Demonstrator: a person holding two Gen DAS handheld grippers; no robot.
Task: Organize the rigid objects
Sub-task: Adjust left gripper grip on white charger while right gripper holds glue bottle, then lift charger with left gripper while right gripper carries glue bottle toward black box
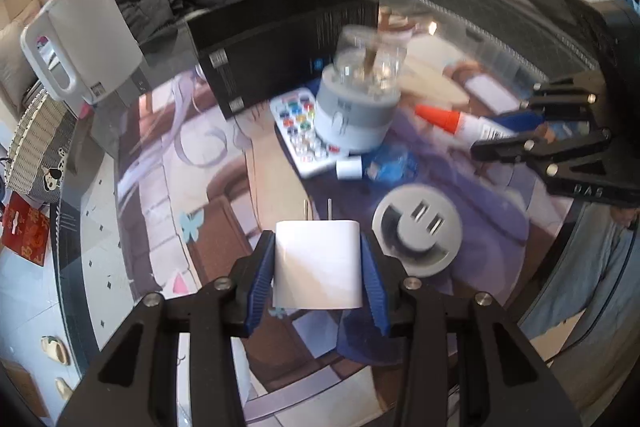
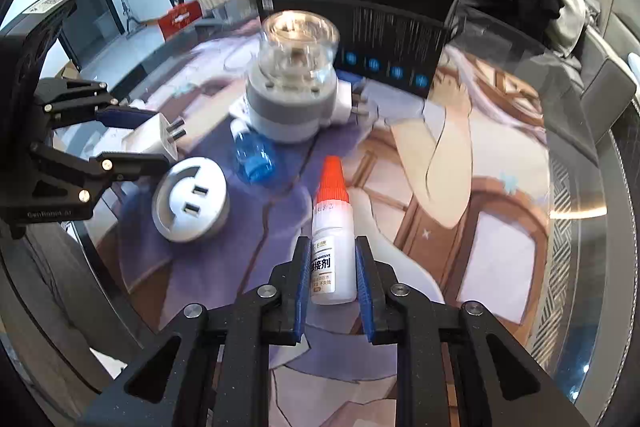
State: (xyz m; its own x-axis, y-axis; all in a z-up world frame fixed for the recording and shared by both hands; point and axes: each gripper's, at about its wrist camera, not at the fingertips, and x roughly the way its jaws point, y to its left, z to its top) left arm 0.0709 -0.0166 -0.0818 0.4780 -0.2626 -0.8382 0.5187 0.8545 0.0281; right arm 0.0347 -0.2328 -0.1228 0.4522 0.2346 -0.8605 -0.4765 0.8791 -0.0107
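Observation:
My left gripper (image 1: 318, 259) is shut on a white plug charger (image 1: 318, 265), prongs pointing forward, held above the table; it also shows in the right wrist view (image 2: 150, 139). My right gripper (image 2: 333, 267) is shut on a white glue bottle (image 2: 332, 259) with an orange cap; the bottle also shows in the left wrist view (image 1: 464, 123). A round grey USB hub (image 1: 416, 231) lies on the table (image 2: 500, 163) between the grippers, also in the right wrist view (image 2: 192, 203). A black box (image 2: 356, 43) stands at the back.
A grey device with a clear glass dome (image 2: 294, 83) stands mid-table. A small blue bottle (image 2: 254, 157) lies beside it. A white remote with coloured buttons (image 1: 304, 131) lies left of the device. A white kettle (image 1: 84, 35) and a woven basket (image 1: 38, 151) stand at the left.

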